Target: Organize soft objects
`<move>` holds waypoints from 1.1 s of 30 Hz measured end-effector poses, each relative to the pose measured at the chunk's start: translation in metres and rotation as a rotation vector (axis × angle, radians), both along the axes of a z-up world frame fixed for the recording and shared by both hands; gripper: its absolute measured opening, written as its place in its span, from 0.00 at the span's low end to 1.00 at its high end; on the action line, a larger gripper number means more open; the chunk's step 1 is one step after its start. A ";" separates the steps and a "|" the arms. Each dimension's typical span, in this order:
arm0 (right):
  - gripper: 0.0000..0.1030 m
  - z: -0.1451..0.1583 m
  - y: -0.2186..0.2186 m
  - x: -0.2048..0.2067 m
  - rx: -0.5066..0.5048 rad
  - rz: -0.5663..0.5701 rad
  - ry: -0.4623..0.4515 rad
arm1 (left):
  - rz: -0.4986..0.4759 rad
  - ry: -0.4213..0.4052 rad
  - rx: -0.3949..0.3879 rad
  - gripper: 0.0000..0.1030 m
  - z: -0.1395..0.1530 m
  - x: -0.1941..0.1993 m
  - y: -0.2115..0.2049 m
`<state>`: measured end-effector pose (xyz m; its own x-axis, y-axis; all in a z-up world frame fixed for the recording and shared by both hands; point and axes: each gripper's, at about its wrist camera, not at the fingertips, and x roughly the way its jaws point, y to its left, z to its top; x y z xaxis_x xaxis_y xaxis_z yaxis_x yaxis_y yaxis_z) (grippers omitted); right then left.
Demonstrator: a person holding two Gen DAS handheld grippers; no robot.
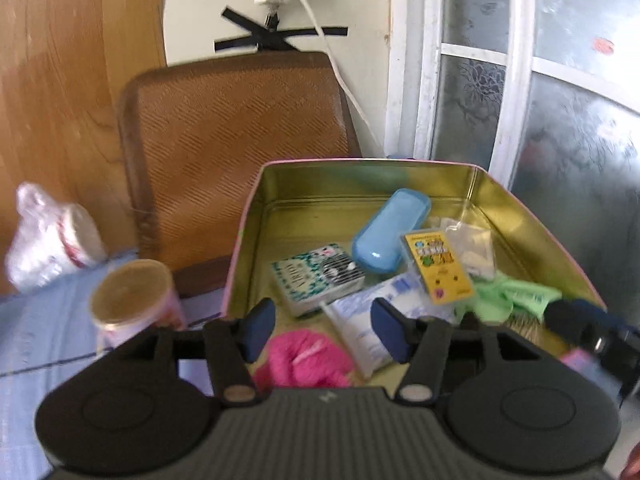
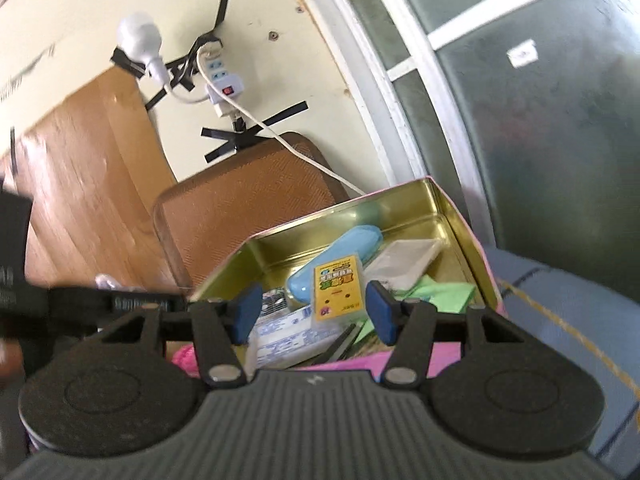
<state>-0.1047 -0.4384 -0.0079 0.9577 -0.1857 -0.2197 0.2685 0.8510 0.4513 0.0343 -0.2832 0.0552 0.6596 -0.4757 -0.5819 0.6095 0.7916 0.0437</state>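
A gold-lined tin box (image 1: 532, 224) with a pink outside holds a pink fluffy item (image 1: 308, 360), a white soft packet (image 1: 368, 320), a green cloth (image 1: 508, 296), a blue case (image 1: 390, 230), a yellow card pack (image 1: 438, 266) and a patterned tissue pack (image 1: 316, 276). My left gripper (image 1: 322, 330) is open and empty above the box's near edge, over the pink item. My right gripper (image 2: 314, 312) is open and empty over the same box (image 2: 460, 216), with the white packet (image 2: 284, 338) and yellow pack (image 2: 340, 288) between its fingers' line of sight.
A pink can (image 1: 136, 304) and a plastic-wrapped roll (image 1: 52, 236) stand left of the box on a blue cloth. A brown woven cushion (image 1: 236, 148) leans behind the box. A white cable (image 1: 332, 52) hangs on the wall. A frosted window (image 1: 560, 120) is at right.
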 end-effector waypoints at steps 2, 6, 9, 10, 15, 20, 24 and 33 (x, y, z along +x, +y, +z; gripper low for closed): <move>0.58 0.005 0.003 -0.003 0.029 0.001 -0.006 | 0.011 -0.032 0.003 0.64 0.004 -0.011 0.012; 0.59 0.009 0.016 -0.008 0.045 0.007 -0.006 | 0.034 -0.067 -0.011 0.78 0.010 -0.025 0.034; 0.63 0.012 0.027 -0.011 0.057 0.026 0.004 | 0.041 -0.068 -0.032 0.91 0.014 -0.034 0.053; 0.64 0.013 0.031 -0.012 0.056 0.034 0.007 | 0.047 -0.076 -0.037 0.94 0.015 -0.037 0.059; 0.72 0.023 0.046 -0.016 0.069 0.062 0.008 | 0.063 -0.103 -0.043 1.00 0.017 -0.051 0.079; 0.75 0.033 0.057 -0.017 0.064 0.084 0.006 | 0.076 -0.072 -0.055 1.00 0.016 -0.054 0.096; 0.76 0.036 0.065 -0.017 0.058 0.092 0.007 | 0.072 -0.054 -0.055 1.00 0.014 -0.056 0.104; 0.77 0.036 0.074 -0.013 0.052 0.093 0.015 | 0.056 -0.037 -0.056 1.00 0.008 -0.060 0.116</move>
